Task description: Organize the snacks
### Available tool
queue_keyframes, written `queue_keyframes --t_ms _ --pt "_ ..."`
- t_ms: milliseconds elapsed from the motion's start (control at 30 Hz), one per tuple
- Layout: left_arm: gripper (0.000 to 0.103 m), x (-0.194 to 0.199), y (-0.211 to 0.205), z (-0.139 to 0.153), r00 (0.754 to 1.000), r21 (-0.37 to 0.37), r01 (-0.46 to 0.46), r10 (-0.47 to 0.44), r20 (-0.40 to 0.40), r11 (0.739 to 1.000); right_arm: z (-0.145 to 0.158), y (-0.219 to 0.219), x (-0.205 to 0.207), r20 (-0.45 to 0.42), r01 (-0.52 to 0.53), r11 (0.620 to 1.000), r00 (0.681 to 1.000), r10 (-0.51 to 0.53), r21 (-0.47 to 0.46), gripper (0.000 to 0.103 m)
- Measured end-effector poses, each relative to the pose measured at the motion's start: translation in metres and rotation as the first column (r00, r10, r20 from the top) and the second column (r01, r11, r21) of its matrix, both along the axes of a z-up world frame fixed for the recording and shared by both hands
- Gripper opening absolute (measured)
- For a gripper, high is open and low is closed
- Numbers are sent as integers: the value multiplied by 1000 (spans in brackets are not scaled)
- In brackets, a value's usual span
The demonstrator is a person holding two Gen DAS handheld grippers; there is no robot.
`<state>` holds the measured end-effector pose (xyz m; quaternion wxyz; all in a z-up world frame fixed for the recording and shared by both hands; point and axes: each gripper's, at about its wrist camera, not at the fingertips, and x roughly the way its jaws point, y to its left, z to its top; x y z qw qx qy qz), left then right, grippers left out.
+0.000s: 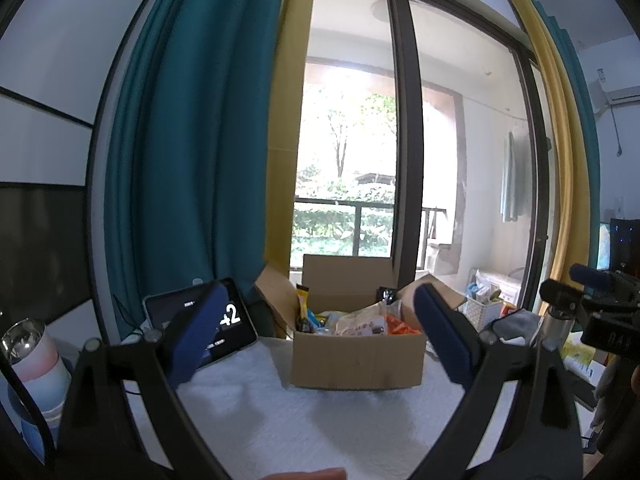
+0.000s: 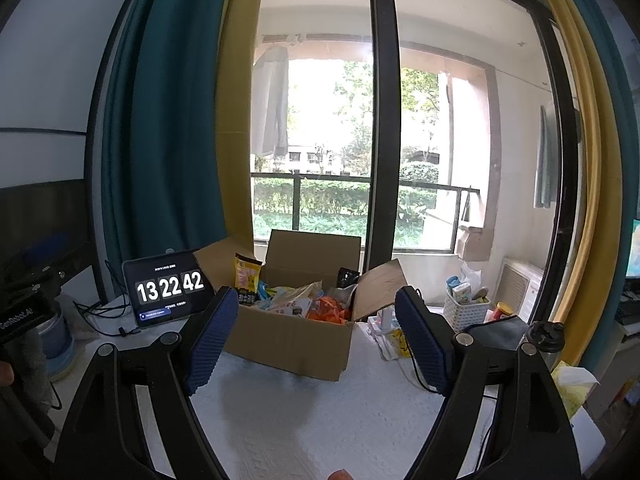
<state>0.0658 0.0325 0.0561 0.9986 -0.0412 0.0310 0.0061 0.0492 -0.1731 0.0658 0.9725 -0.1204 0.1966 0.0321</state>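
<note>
Two grippers hang spread wide above the white-covered surface [image 2: 320,420], and you hold nothing in either. Your left gripper [image 1: 320,336] has its blue pads [image 1: 196,336] well apart, framing the cardboard box [image 1: 356,360] ahead. Your right gripper [image 2: 320,340] is equally wide, its pads [image 2: 210,344] to either side of the same cardboard box [image 2: 288,344], which from this view sits slightly left of centre.

The box stands open with its flaps up, near the window, and is full of snacks: an orange packet [image 2: 330,310], a pale bag [image 1: 360,322], and a yellow packet [image 2: 246,280] upright at its left end. To the box's left a tablet [image 2: 168,286] leans, reading 13 22 42. To its right, a white basket [image 2: 466,310] holds small cartons.
</note>
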Motion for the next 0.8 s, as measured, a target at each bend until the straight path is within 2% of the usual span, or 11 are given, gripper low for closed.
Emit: queue_keyframes --t_ms 667,800 --pt "96 -1 1 -1 1000 2 17 -17 2 1000 1 1 1 -3 0 1000 1000 0 -4 83" --pt "96 7 1 -5 999 1 31 -31 -22 1000 0 -2 4 -12 4 1000 1000 -4 -4 83"
